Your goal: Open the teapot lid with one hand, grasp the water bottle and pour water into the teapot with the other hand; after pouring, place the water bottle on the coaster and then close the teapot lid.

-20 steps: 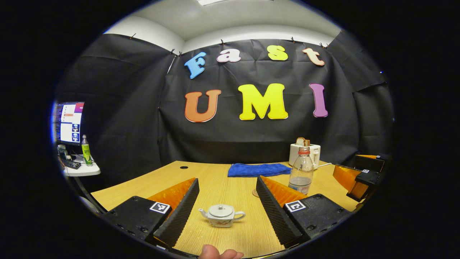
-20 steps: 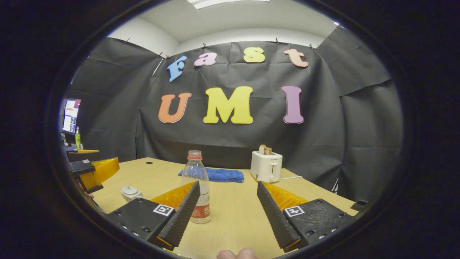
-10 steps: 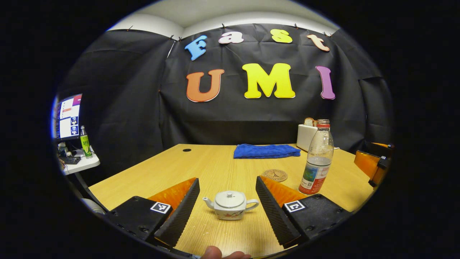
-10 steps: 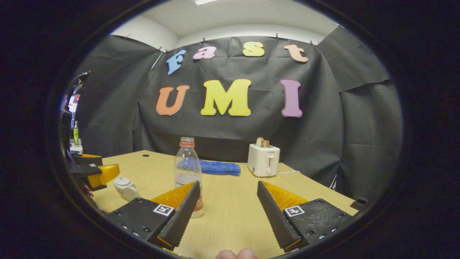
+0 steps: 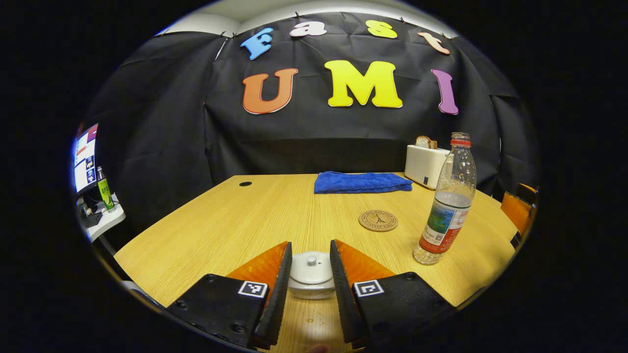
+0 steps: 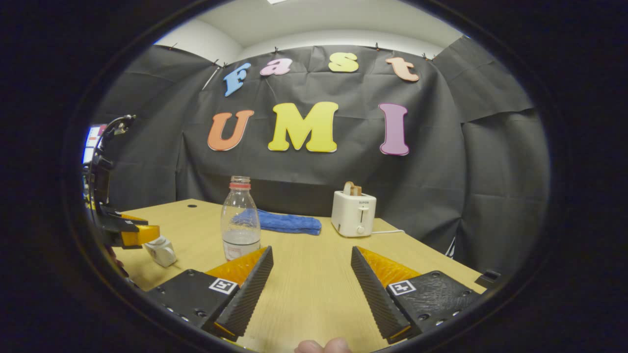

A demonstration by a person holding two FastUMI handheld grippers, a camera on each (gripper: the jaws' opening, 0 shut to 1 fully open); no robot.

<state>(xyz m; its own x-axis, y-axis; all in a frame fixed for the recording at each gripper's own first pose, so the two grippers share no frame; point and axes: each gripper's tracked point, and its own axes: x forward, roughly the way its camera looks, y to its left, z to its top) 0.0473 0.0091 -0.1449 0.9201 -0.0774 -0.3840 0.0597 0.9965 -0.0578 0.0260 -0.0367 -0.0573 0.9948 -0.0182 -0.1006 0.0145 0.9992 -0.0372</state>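
A small white teapot (image 5: 311, 290) stands on the wooden table (image 5: 221, 220) near its front edge. My left gripper (image 5: 310, 247) has its fingers drawn in against both sides of the teapot lid (image 5: 311, 267), which sits on the pot. To the right stands a clear water bottle (image 5: 446, 206), upright, uncapped and partly filled, with a round coaster (image 5: 378, 220) just left of it. My right gripper (image 6: 311, 250) is open and empty above the table, the bottle (image 6: 240, 220) just ahead of its left finger. In the right gripper view, the left gripper (image 6: 147, 234) is down over the teapot (image 6: 161, 252).
A folded blue towel (image 5: 362, 182) lies at the back of the table. A white toaster (image 5: 424, 166) with bread in it stands at the back right. A side desk with a monitor (image 5: 83, 157) and a green bottle is off to the left.
My left gripper has moved forward and down and narrowed from wide open onto the teapot lid. The right gripper has drifted slightly and stays open.
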